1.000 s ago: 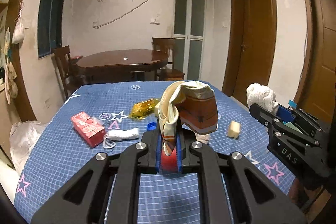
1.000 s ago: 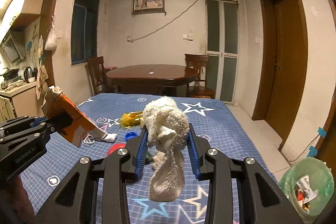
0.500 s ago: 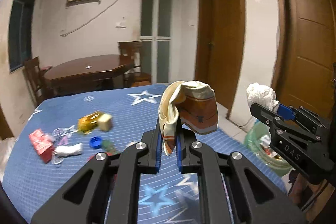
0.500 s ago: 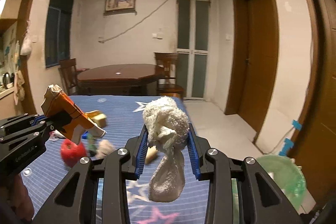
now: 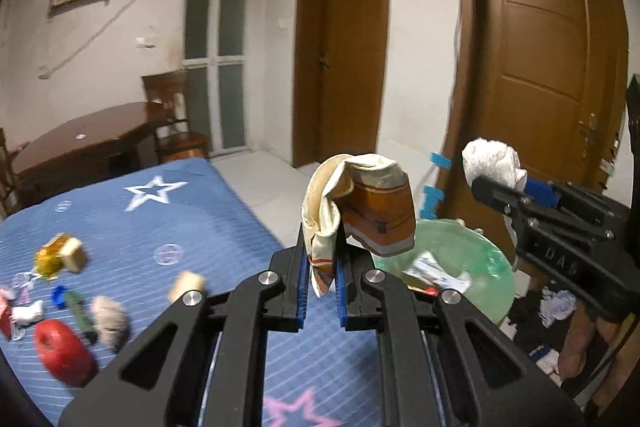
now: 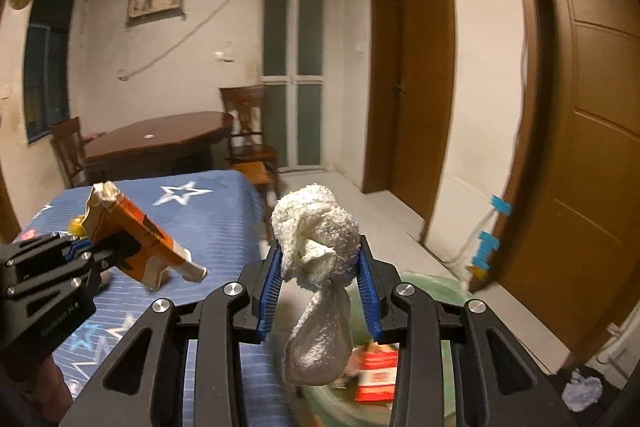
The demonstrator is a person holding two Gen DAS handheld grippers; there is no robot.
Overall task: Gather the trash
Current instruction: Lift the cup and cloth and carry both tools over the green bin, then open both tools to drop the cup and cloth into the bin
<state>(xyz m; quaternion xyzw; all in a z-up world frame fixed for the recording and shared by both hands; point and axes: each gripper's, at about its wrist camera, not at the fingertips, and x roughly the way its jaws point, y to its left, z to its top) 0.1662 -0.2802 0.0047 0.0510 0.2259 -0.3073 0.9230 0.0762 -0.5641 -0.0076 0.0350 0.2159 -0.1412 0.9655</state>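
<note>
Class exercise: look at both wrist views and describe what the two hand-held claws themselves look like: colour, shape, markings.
Both are matte black plastic linkage frames with triangular cut-outs and silver round bolt heads. The left claw and the right claw each have two ribbed blue finger pads. White lettering is printed on each body's side; it is too blurred to read.

A crumpled orange-and-cream paper cup (image 5: 360, 215) is pinched upright, its flattened lower edge clamped. A wadded white towel (image 6: 316, 259) is held too, a twisted tail hanging below the wad. The green bin (image 5: 480, 267) stands on the floor beside the bed, with wrappers and a red-and-white carton (image 6: 376, 375) inside.
</note>
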